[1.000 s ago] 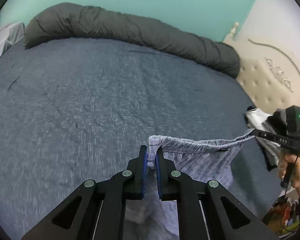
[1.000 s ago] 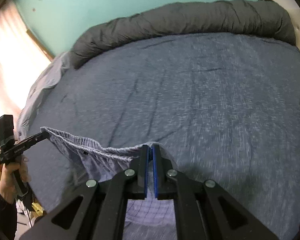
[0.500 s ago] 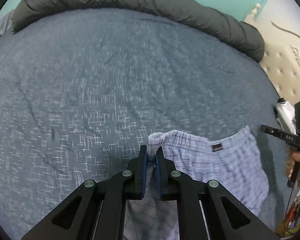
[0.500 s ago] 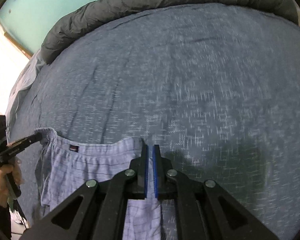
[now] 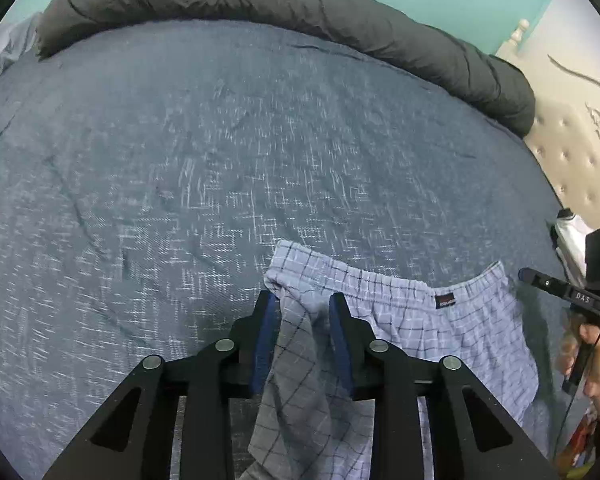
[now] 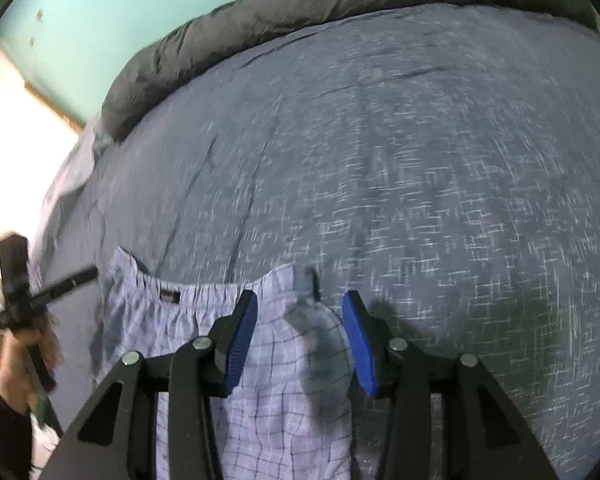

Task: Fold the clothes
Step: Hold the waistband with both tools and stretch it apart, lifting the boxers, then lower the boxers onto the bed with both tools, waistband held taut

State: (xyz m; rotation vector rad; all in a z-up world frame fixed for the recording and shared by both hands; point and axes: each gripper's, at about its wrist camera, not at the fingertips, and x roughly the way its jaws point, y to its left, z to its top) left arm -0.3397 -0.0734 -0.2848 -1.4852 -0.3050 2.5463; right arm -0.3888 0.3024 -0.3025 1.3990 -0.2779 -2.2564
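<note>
Pale blue checked shorts (image 5: 452,332) with an elastic waistband lie spread on the blue bed cover (image 5: 220,160), waistband away from me. My left gripper (image 5: 304,308) is open over the waistband's left corner, where cloth stands bunched between its blue pads without being clamped. In the right wrist view the shorts (image 6: 180,320) reach leftward, and my right gripper (image 6: 300,312) is open above their right waistband corner. Each gripper shows in the other's view, held by a hand: the right gripper (image 5: 536,278) at the right edge, the left gripper (image 6: 80,276) at the left edge.
A rolled dark grey duvet (image 5: 300,12) runs along the far side of the bed. A cream tufted headboard (image 5: 580,168) stands at the right, with a white and black garment (image 5: 572,236) beside it. A bright window (image 6: 4,128) lies to the left.
Both grippers carried the stretched waistband down onto the bed, then opened and let go of it. The shorts now lie flat on the cover.
</note>
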